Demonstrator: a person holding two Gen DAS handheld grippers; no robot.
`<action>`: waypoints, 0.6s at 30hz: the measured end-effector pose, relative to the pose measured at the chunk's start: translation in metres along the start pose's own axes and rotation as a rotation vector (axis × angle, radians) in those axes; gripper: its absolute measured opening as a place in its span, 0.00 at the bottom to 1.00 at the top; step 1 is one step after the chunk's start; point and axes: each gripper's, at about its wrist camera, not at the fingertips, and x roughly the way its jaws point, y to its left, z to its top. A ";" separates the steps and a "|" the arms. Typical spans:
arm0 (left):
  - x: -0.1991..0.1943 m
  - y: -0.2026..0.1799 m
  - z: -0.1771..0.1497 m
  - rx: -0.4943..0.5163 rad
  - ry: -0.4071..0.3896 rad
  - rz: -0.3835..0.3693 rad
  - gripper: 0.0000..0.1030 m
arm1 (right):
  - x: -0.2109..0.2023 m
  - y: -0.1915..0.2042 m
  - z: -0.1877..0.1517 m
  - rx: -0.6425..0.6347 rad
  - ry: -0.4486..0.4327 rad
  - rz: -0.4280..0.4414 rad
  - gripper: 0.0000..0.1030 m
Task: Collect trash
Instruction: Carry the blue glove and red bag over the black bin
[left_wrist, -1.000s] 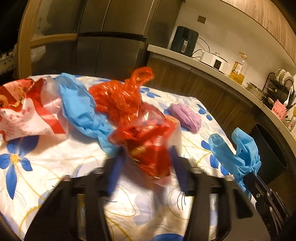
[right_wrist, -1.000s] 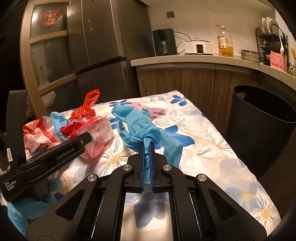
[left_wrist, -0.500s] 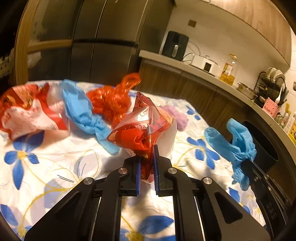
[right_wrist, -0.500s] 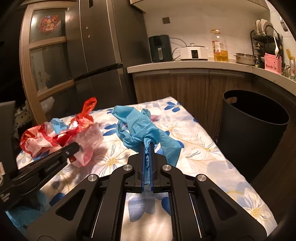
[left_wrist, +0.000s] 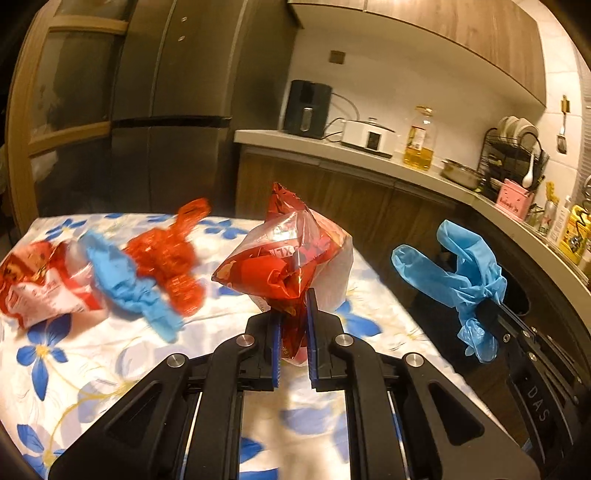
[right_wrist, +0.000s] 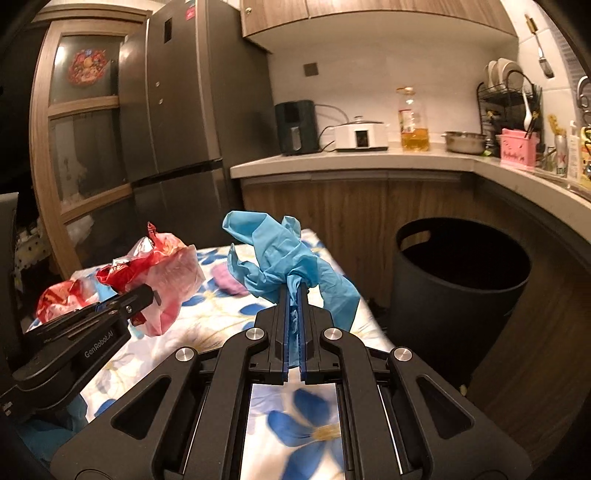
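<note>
A red wrapper (left_wrist: 284, 258) and a blue glove (right_wrist: 284, 258) show mid-frame; the tablecloth (left_wrist: 92, 354) below is white with blue flowers; the bin (right_wrist: 458, 288) at right is black.

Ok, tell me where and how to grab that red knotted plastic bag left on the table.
Take the red knotted bag by its twisted handle tail, which stands up from the far end of the crumpled body. Come from above and a little to the right, since a blue glove lies against its left side. Jaws across the tail; it looks thin enough to pinch.
</note>
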 end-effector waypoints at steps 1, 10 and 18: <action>0.000 -0.006 0.001 0.008 -0.004 -0.008 0.11 | -0.002 -0.005 0.003 0.003 -0.008 -0.011 0.04; 0.011 -0.072 0.011 0.107 -0.020 -0.095 0.11 | -0.014 -0.058 0.018 0.044 -0.057 -0.099 0.04; 0.028 -0.125 0.023 0.159 -0.029 -0.177 0.11 | -0.021 -0.114 0.032 0.083 -0.098 -0.204 0.04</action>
